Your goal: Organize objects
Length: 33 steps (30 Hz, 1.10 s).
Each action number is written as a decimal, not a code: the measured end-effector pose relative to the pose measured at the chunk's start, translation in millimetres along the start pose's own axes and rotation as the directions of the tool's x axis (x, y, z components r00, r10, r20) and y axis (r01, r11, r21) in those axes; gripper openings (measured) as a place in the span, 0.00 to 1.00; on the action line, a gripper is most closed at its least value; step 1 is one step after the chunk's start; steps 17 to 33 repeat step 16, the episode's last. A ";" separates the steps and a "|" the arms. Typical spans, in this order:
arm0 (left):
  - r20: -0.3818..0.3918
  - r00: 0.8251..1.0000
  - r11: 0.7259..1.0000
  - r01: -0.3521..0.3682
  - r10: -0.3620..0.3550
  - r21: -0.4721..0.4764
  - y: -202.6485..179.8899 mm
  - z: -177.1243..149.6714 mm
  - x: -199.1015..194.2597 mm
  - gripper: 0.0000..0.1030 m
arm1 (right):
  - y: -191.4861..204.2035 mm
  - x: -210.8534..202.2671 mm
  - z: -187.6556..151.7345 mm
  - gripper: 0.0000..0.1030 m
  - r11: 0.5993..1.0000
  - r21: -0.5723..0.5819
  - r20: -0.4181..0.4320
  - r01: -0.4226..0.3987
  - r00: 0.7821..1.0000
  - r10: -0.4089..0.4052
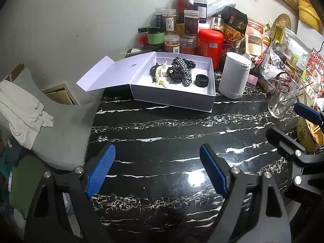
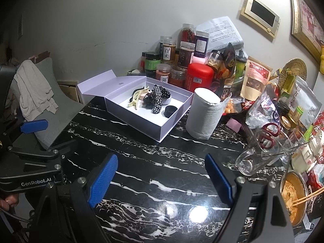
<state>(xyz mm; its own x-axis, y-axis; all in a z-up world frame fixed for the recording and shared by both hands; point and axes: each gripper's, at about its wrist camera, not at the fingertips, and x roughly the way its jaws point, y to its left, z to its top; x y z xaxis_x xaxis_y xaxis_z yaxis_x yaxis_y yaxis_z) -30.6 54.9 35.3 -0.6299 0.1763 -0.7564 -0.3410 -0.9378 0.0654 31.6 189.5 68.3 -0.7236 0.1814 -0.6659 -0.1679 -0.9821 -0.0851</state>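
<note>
An open white box (image 1: 172,99) (image 2: 133,119) lies on the black marble table (image 1: 162,133) (image 2: 162,162), its lid folded out to the left. Inside are a cream claw clip (image 1: 160,74) (image 2: 135,99), a black claw clip (image 1: 152,70), a checked scrunchie (image 1: 180,66) (image 2: 158,99) and a black ring (image 1: 201,80) (image 2: 170,110). My left gripper (image 1: 157,170) hovers open over bare table, well short of the box. My right gripper (image 2: 162,178) is also open with nothing between its fingers. One of the right gripper's blue pads (image 1: 307,113) shows at the right edge of the left wrist view.
A white paper roll (image 1: 235,75) (image 2: 204,115) stands right of the box. Jars (image 1: 182,30) and a red canister (image 1: 210,44) crowd the wall behind. Right: snack bags, a tipped glass (image 2: 261,151), a noodle bowl (image 2: 293,194) with chopsticks. Left: a grey chair (image 1: 60,125).
</note>
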 end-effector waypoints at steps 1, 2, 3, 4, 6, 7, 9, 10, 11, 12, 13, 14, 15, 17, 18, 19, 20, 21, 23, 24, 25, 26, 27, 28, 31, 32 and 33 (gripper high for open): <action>-0.001 1.000 1.000 0.002 -0.002 0.001 0.1 0.0 0.2 0.83 | -0.2 0.2 0.1 0.86 1.000 0.001 0.000 -0.001 1.000 0.001; -0.002 1.000 1.000 0.004 -0.004 0.003 -0.5 0.1 0.6 0.83 | -0.5 0.1 0.2 0.86 1.000 0.000 -0.001 -0.002 1.000 0.002; -0.004 1.000 1.000 0.006 -0.006 0.004 -0.6 -0.2 0.9 0.83 | -0.2 0.2 0.0 0.86 1.000 -0.001 0.000 -0.001 1.000 0.001; -0.005 1.000 1.000 0.006 -0.006 0.005 -0.8 -0.3 1.3 0.83 | -0.2 0.3 0.0 0.86 1.000 -0.001 -0.001 0.000 1.000 0.000; 0.000 1.000 1.000 0.011 -0.011 0.004 -0.8 -0.5 1.1 0.83 | -0.2 0.6 0.0 0.86 1.000 -0.002 -0.001 -0.001 1.000 0.001; 0.009 1.000 1.000 0.013 -0.013 0.002 -0.5 -0.8 0.2 0.83 | 0.0 0.6 0.0 0.86 1.000 -0.001 -0.001 0.000 1.000 0.000; 0.010 1.000 1.000 0.013 -0.013 0.010 -0.8 -1.0 0.1 0.83 | 0.1 1.0 -0.1 0.86 1.000 -0.002 -0.003 0.000 1.000 0.000; 0.009 1.000 1.000 0.012 -0.012 0.011 -1.0 -1.3 0.2 0.83 | 0.0 1.8 -0.4 0.86 1.000 -0.002 -0.005 0.001 1.000 -0.001; 0.008 1.000 1.000 0.012 -0.012 0.010 -1.0 -1.3 0.6 0.83 | -0.1 1.9 -0.4 0.86 1.000 -0.002 -0.005 0.001 1.000 -0.001; 0.006 1.000 1.000 0.015 -0.015 0.009 -1.2 -1.6 1.0 0.83 | -0.1 2.5 -1.0 0.86 1.000 -0.003 -0.006 0.000 1.000 0.000; 0.004 1.000 1.000 0.020 -0.020 0.008 -1.3 -1.5 1.5 0.83 | 0.4 3.1 -1.3 0.86 1.000 -0.003 -0.006 -0.002 1.000 0.002; 0.004 1.000 1.000 0.025 -0.025 0.009 -1.4 -1.6 1.9 0.83 | 0.8 3.3 -1.9 0.86 1.000 -0.003 -0.006 -0.002 1.000 0.002; 0.004 1.000 1.000 0.028 -0.028 0.009 -1.5 -1.8 2.1 0.83 | 0.8 3.4 -2.0 0.86 1.000 -0.004 -0.007 -0.001 1.000 0.001; 0.004 0.999 0.999 0.033 -0.033 0.010 -1.8 -2.1 2.1 0.83 | 0.6 3.8 -2.3 0.86 1.000 -0.005 -0.007 -0.001 1.000 0.001; 0.004 0.999 0.999 0.033 -0.033 0.010 -1.8 -2.1 2.1 0.83 | 0.6 3.8 -2.3 0.86 1.000 -0.005 -0.007 -0.001 1.000 0.001; 0.004 0.999 0.999 0.033 -0.033 0.010 -1.8 -2.1 2.1 0.83 | 0.6 3.8 -2.3 0.86 1.000 -0.005 -0.007 -0.001 1.000 0.001; 0.004 0.999 0.999 0.033 -0.033 0.010 -1.8 -2.1 2.1 0.83 | 0.6 3.8 -2.3 0.86 1.000 -0.005 -0.007 -0.001 1.000 0.001; 0.004 0.999 0.999 0.033 -0.033 0.010 -1.8 -2.1 2.1 0.83 | 0.6 3.8 -2.3 0.86 1.000 -0.005 -0.007 -0.001 1.000 0.001; 0.004 0.999 0.999 0.033 -0.033 0.010 -1.8 -2.1 2.1 0.83 | 0.6 3.8 -2.3 0.86 1.000 -0.005 -0.007 -0.001 1.000 0.001; 0.004 0.999 0.999 0.033 -0.033 0.010 -1.8 -2.1 2.1 0.83 | 0.6 3.8 -2.3 0.86 1.000 -0.005 -0.007 -0.001 1.000 0.001; 0.004 0.999 0.999 0.033 -0.033 0.010 -1.8 -2.1 2.1 0.83 | 0.6 3.8 -2.3 0.86 1.000 -0.005 -0.007 -0.001 1.000 0.001; 0.004 0.999 0.999 0.033 -0.033 0.010 -1.8 -2.1 2.1 0.83 | 0.6 3.8 -2.3 0.86 1.000 -0.005 -0.007 -0.001 1.000 0.001; 0.004 0.999 0.999 0.033 -0.033 0.010 -1.8 -2.1 2.1 0.83 | 0.6 3.8 -2.3 0.86 1.000 -0.005 -0.007 -0.001 1.000 0.001; 0.004 0.999 0.999 0.033 -0.033 0.010 -1.8 -2.1 2.1 0.83 | 0.6 3.8 -2.3 0.86 1.000 -0.005 -0.007 -0.001 1.000 0.001; 0.004 0.999 0.999 0.033 -0.033 0.010 -1.8 -2.1 2.1 0.83 | 0.6 3.8 -2.3 0.86 1.000 -0.005 -0.007 -0.001 1.000 0.001; 0.004 0.999 0.999 0.033 -0.033 0.010 -1.8 -2.1 2.1 0.83 | 0.6 3.8 -2.3 0.86 1.000 -0.005 -0.007 -0.001 1.000 0.001; 0.004 0.999 0.999 0.033 -0.033 0.010 -1.8 -2.1 2.1 0.83 | 0.6 3.8 -2.3 0.86 1.000 -0.005 -0.007 -0.001 1.000 0.001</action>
